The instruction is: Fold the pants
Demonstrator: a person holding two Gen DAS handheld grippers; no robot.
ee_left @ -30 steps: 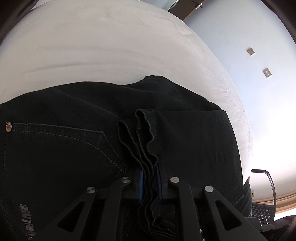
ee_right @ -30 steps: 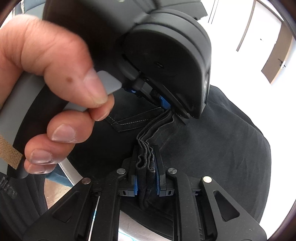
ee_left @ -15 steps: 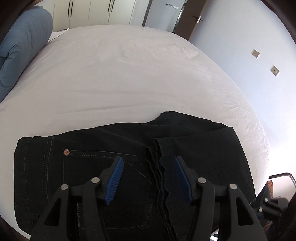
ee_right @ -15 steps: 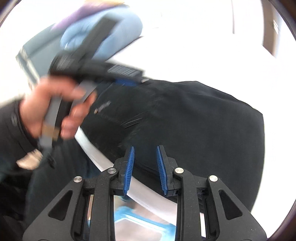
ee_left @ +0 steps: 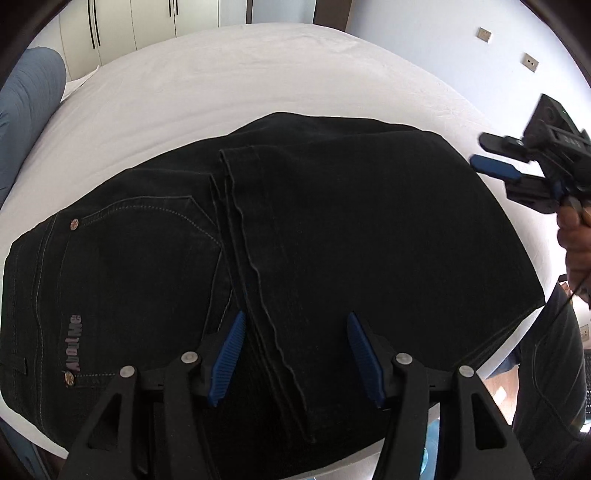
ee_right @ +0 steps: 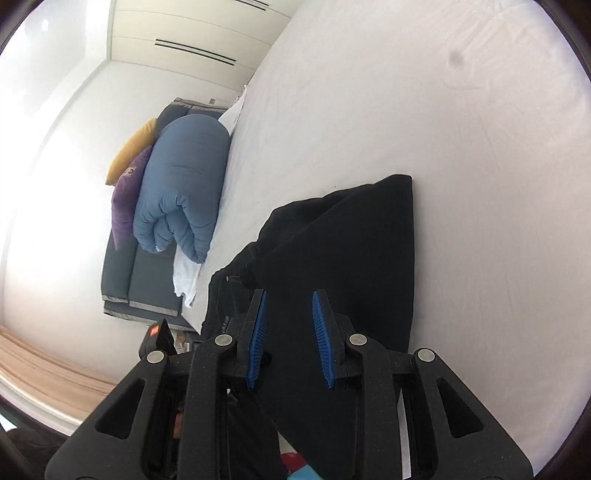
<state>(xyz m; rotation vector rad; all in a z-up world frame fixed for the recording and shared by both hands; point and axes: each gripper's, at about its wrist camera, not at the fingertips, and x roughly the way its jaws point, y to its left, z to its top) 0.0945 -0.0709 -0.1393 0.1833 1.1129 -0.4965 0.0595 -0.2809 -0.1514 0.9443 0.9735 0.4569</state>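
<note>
The black pants (ee_left: 351,236) lie folded on the white bed (ee_left: 229,74), leg hems stacked over the seat and back pocket. My left gripper (ee_left: 295,354) is open and empty, just above the near edge of the fold. My right gripper (ee_right: 290,328) is open and empty, hovering over the right end of the pants (ee_right: 354,258). It also shows in the left wrist view (ee_left: 495,168), held by a hand off the bed's right edge.
A rolled blue duvet (ee_right: 177,184) with purple and yellow cushions lies on a grey bench beside the bed. White wardrobes (ee_left: 155,22) stand at the far end. The person's legs (ee_left: 546,376) stand at the bed's near right corner.
Both grippers let go of the stacked hems and opened. They pulled back and up from the pants, the right one swinging off to the right side.
</note>
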